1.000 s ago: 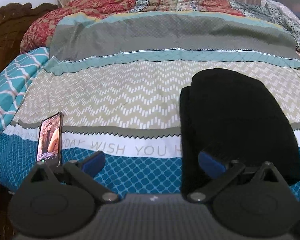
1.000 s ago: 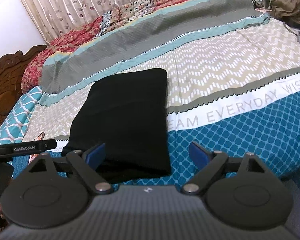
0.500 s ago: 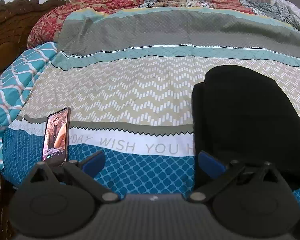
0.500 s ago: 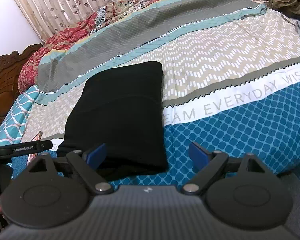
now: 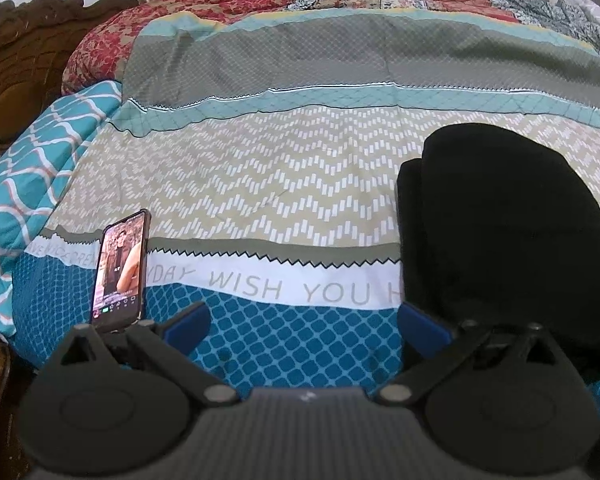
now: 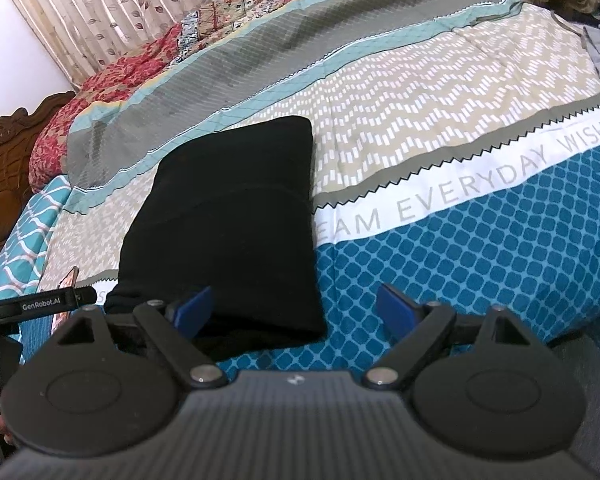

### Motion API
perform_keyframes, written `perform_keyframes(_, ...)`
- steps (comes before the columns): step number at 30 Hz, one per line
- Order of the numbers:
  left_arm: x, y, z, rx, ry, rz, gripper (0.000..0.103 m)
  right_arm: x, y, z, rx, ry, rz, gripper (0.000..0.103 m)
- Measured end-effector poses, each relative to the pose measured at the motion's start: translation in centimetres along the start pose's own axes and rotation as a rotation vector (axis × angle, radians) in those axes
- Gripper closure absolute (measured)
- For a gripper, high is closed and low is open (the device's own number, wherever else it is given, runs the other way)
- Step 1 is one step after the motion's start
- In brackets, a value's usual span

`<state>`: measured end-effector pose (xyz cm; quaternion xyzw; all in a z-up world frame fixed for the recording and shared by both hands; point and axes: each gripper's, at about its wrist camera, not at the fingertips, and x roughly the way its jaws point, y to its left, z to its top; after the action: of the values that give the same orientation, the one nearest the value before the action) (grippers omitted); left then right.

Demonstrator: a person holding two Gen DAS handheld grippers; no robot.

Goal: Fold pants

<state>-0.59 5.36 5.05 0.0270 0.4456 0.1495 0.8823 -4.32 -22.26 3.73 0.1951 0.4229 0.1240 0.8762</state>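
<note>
While both grippers gape empty, folded black pants (image 6: 228, 216) lie on the patterned bedspread (image 6: 440, 92), seemingly flat.

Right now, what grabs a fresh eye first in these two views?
The black folded pants stand out, a dark block on the patterned bedspread near its front edge. Next is a lit phone at the bed's left edge, just past the left claw. Both the left claw and the right claw stand open with nothing between their pads.
</note>
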Motion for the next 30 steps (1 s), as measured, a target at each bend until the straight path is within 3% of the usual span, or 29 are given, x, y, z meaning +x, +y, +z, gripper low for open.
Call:
perform_keyframes(22, 0.8, 0.9, 0.0, -0.054, 0.066, -0.030, 0.000, 0.1, -0.7, -0.1, 0.042, 0.014, -0.007, 0.013)
perform_keyframes(30, 0.7, 0.5, 0.0, -0.024, 0.056, -0.040, 0.000, 0.1, -0.8, -0.1, 0.043, 0.014, -0.007, 0.013)
